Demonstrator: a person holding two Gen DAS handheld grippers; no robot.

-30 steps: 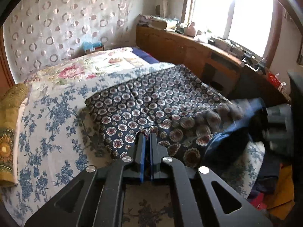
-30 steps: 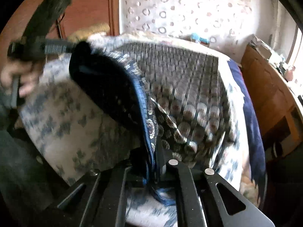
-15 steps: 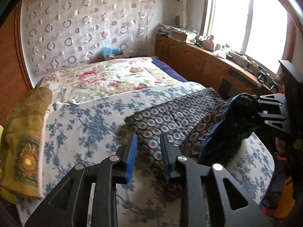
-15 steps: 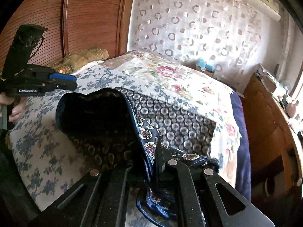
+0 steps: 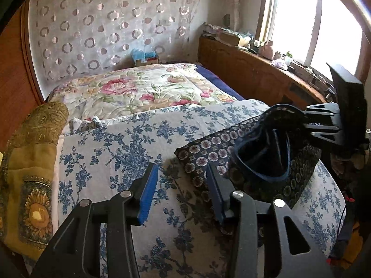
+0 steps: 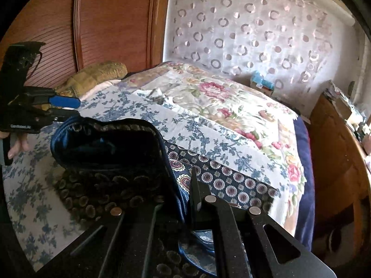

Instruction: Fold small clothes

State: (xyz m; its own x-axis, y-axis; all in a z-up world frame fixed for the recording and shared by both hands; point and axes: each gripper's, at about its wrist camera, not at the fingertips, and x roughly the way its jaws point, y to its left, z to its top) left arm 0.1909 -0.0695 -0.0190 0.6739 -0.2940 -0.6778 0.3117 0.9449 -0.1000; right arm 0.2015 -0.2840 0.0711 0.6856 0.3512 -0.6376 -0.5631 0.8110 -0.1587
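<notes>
A big bed with a white sheet printed with blue flowers [image 5: 120, 143] fills the middle of both views. One cream quilt with pink roses [image 5: 139, 90] lies across the upper middle of the left view. Behind it, at the top, hangs one pale curtain with ring shapes [image 5: 111, 23]. One brown wooden panel wall [image 6: 111, 18] stands in the upper left of the right view. One long wooden cabinet [image 5: 250, 69] runs under one bright window [image 5: 324, 20] in the upper right of the left view, with many small things on top, too small to count. One yellow cushion with a sunflower [image 5: 30, 166] sits at the left edge.

There is one piece of clothing, the dark blue cloth with round flower patterns [image 5: 250, 162]. It lies on the bed in the lower right of the left view, partly flat and partly lifted up.

There are two tongs. The left gripper [image 5: 182, 186], at the bottom of the left view, has just been opening, and nothing is between its two blue pads [image 5: 148, 190]. The right gripper [image 6: 185, 199], at the bottom of the right view, is pinched tight on the cloth's blue edge and holds it up. One hand [image 6: 17, 142] shows at the left edge there.
</notes>
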